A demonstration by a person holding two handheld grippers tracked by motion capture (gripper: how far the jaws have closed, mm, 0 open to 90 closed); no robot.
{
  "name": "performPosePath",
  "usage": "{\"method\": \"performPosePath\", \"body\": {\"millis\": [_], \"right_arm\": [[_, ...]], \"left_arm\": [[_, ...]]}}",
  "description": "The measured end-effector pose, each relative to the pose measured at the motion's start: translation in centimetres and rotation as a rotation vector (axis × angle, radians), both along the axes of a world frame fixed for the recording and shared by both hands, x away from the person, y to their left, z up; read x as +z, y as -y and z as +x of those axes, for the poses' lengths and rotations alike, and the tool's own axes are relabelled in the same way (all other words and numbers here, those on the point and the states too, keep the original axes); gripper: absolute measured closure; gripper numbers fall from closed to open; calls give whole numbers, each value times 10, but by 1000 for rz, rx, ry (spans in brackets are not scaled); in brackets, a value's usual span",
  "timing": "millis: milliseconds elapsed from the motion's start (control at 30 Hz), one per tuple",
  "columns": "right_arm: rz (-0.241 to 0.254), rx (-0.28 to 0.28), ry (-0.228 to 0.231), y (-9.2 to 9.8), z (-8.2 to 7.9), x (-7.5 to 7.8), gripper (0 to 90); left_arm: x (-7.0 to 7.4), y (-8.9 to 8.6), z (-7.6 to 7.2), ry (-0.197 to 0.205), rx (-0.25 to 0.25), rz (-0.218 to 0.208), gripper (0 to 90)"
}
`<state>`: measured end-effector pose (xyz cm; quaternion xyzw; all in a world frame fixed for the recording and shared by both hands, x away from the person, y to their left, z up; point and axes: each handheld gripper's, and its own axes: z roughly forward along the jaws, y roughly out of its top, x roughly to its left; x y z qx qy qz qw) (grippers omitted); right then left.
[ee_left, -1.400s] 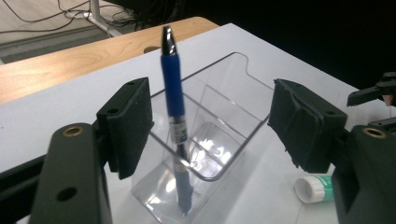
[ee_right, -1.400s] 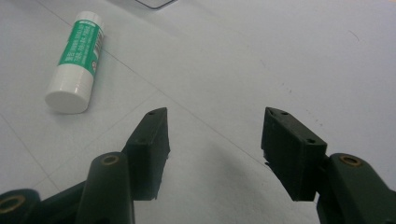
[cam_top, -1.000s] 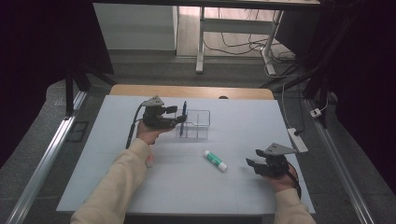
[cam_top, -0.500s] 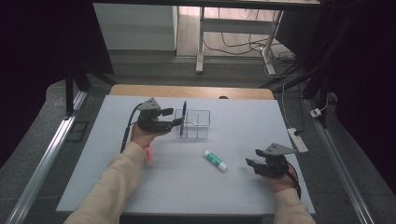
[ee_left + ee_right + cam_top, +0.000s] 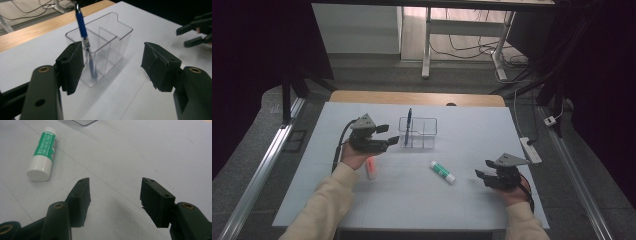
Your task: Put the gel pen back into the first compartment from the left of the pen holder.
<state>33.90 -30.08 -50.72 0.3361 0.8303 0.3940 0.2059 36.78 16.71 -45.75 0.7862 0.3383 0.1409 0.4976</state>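
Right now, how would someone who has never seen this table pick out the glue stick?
On the white table, look in front of the clear plastic organizer. The glue stick lies flat there, alone: a short white tube with a green label, unlike the blue pen standing in the organizer.

organizer (image 5: 105, 40): clear glossy plastic | table (image 5: 492, 125): matt white | glue stick (image 5: 43, 152): smooth plastic

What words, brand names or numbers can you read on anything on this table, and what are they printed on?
Nothing can be read for certain.
Glue stick: white print on its green label, too blurred to read.
Blue pen standing in the clear organizer: a pale band with dark marks, too small to read.
Small orange and white item by the person's left wrist: no legible print.
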Motion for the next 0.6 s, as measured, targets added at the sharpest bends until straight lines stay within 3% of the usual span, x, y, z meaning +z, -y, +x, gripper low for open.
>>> {"method": "performPosePath", "body": {"millis": [333, 600], "right_arm": [[2, -1, 1, 0, 0, 0, 409], [-7, -1, 1, -1, 0, 0, 410]], "left_arm": [[-5, -21, -19, -63, 81, 6, 351], [-11, -38, -28, -94, 95, 1, 353]]}}
